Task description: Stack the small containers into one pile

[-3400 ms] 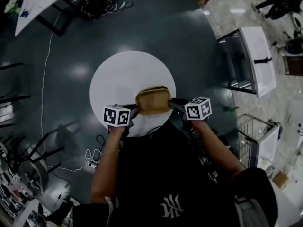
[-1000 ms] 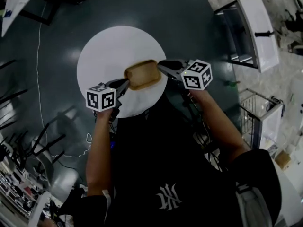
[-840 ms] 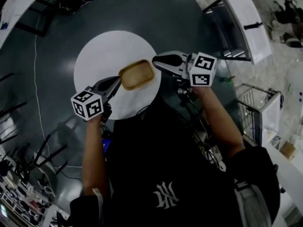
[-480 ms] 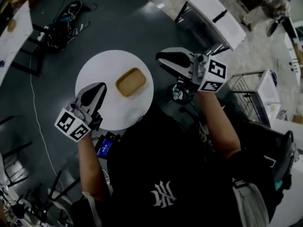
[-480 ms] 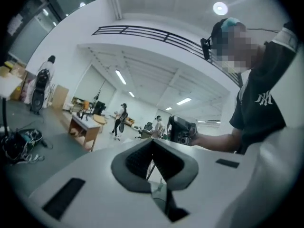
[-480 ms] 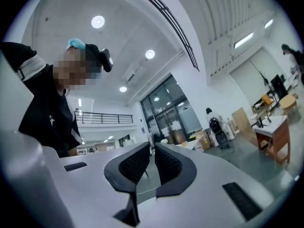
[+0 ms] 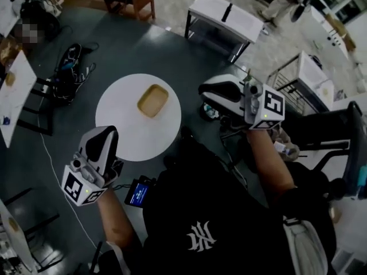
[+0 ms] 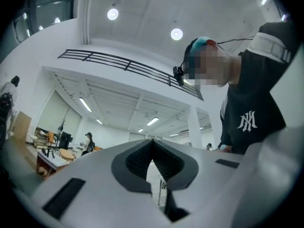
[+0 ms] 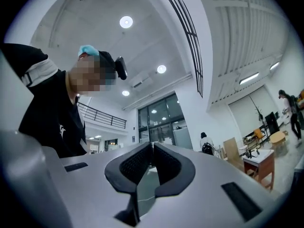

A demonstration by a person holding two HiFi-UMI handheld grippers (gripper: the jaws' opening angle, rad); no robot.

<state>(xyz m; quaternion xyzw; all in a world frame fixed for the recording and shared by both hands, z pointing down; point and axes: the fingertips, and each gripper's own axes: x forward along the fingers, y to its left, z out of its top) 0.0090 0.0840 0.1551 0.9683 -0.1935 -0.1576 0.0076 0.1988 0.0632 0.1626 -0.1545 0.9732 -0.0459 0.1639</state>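
Too small in the head view to tell whether the container [image 7: 152,100] is one piece or several nested together. Hidden under the left gripper [image 7: 103,142]: a stretch of the table [image 7: 123,125] rim at its near left. Partly covered by the right gripper [image 7: 215,90]: something dark on the floor just below it, not identifiable. Too small to read: the blue screen [image 7: 139,192] by the left forearm. Cut off at the left edge: a white tabletop [image 7: 14,96]; at the right edge: a dark chair [image 7: 344,148]. Hidden beneath the torso [image 7: 218,211]: legs and feet. Too far and dim in both gripper views to make out: the figures [image 8: 89,137] in the hall.
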